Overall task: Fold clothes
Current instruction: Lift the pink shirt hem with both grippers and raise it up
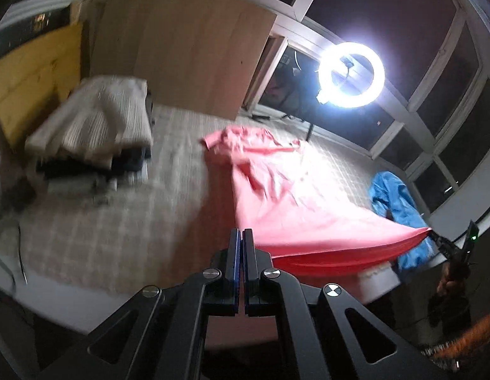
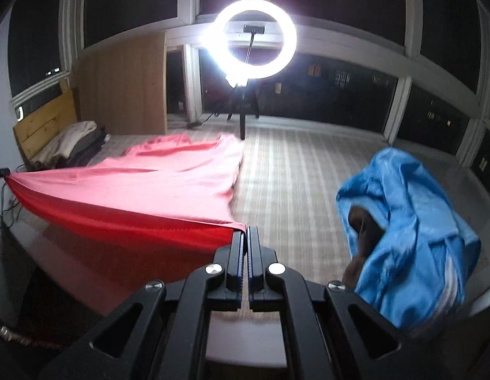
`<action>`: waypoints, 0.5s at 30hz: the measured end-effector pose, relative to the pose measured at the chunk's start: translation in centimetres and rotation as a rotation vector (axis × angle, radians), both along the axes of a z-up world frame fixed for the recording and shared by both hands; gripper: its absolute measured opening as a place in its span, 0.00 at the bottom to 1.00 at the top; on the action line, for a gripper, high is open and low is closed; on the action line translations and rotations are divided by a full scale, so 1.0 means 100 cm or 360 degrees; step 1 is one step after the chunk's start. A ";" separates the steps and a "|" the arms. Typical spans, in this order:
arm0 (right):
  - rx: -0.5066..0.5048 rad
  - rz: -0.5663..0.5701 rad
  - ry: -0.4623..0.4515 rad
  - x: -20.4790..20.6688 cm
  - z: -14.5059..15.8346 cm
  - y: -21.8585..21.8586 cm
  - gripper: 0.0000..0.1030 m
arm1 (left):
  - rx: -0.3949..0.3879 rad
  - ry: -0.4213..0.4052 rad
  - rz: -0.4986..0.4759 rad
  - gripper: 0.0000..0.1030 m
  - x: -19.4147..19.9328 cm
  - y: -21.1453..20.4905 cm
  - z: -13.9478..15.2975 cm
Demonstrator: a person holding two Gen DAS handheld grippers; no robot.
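A pink garment [image 2: 156, 186] lies spread across the checked bed cover [image 2: 295, 174], with its near edge lifted off the bed and stretched taut between your two grippers. The far part, with rumpled folds and what looks like a sleeve, rests flat on the cover toward the ring light [image 2: 256, 38].

Your right gripper [image 2: 245, 232] has its fingers pressed together, pinching one near corner of the pink cloth; the fabric bunches to a point right at the fingertips. Your left gripper [image 1: 242, 234] also has its fingers pressed together, and the hem of the pink cloth runs away from its tips. In the right wrist view that gripper shows as a dark tip at the far left edge, with the other corner of the cloth gathered at it. The hem sags slightly between the two corners, and its underside looks a deeper red in shadow.

To the right of the pink garment, a crumpled blue garment [image 2: 409, 228] sits on the cover near the bed's edge, apart from the pink one. At the far left, a stack of folded clothes [image 1: 96, 133], cream on top and dark below, rests against a wooden headboard [image 1: 33, 79]. Dark windows [image 2: 355, 3] surround the room behind the glowing ring light on its stand.
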State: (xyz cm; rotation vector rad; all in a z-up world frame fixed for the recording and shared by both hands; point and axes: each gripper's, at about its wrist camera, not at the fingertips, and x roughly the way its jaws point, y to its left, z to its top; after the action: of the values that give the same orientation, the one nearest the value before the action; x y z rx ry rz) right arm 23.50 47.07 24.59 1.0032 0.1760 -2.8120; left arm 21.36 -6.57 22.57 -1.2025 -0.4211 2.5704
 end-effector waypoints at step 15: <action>0.0471 -0.0178 0.0814 -0.153 0.286 -0.060 0.01 | -0.0113 0.0797 -0.0019 0.00 -0.152 -0.001 0.275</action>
State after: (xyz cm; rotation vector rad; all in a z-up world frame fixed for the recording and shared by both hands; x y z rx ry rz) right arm 8.21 41.05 53.24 0.3152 0.6242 -3.1516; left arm 6.13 -6.70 50.04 -0.5367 -0.2102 2.7640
